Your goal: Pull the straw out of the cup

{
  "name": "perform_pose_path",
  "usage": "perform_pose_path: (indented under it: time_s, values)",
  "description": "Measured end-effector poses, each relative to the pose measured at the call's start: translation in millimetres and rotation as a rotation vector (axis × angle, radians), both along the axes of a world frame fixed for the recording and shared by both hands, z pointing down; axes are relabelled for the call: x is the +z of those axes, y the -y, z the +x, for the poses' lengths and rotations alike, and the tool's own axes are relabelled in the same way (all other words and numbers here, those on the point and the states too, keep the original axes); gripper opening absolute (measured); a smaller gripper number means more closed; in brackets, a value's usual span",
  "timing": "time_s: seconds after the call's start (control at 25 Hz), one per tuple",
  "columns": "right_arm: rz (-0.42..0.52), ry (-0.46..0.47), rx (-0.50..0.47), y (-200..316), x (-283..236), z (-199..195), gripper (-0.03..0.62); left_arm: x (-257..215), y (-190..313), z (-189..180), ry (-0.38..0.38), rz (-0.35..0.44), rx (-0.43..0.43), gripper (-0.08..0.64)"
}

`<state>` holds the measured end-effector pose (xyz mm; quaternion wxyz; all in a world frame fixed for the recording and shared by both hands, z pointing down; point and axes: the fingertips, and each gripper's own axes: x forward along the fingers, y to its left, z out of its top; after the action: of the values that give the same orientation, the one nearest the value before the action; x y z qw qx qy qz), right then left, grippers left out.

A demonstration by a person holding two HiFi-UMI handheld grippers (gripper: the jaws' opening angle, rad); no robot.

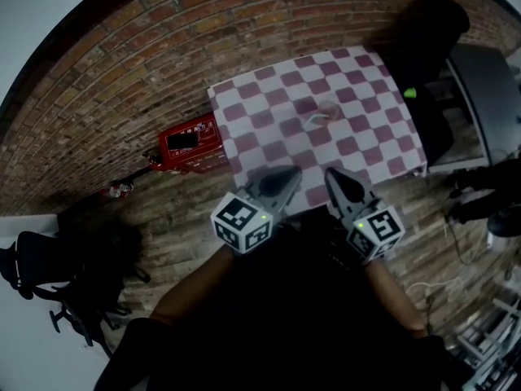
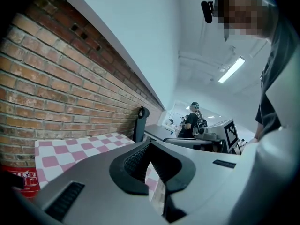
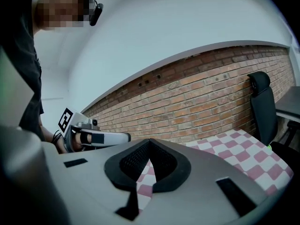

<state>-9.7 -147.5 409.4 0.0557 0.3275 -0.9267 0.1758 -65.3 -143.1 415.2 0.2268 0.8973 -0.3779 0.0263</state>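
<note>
The left gripper [image 1: 293, 172] and the right gripper [image 1: 333, 173] are held side by side at the near edge of the table [image 1: 244, 165], tips pointing across it and a narrow gap between the two; in the left gripper view the left gripper's [image 2: 149, 143] jaws meet at their tips, with only the checked cloth [image 2: 70, 149] showing through the hollow behind the pads, so it holds nothing; the right gripper's [image 3: 149, 141] jaws stand the same way in the right gripper view, tips together and empty; the cup [image 1: 326, 111] stands well ahead of both tips, near the middle of the cloth and slightly toward the right gripper's side, small and blurred, and the straw cannot be told apart from it; between the tips and the cup the cloth lies bare; beyond the cup the table's far edge runs close along the brick wall [image 1: 163, 47]; past the left gripper's side the cloth ends at a straight edge, with a red box [image 1: 191, 141] on the wooden floor [image 1: 171, 218] just beside it; on the right gripper's side a black chair [image 1: 427, 27] stands at the far corner and a grey desk [image 1: 488, 96] crowds that edge.
</note>
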Motion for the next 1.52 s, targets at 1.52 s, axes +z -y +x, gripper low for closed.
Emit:
perform_pose_path:
  time_s: [1.52]
  values:
    - [-0.052,-0.258,-0.327,168,117,24,0.020,49,117,20,0.090,-0.094,-0.174,0.011]
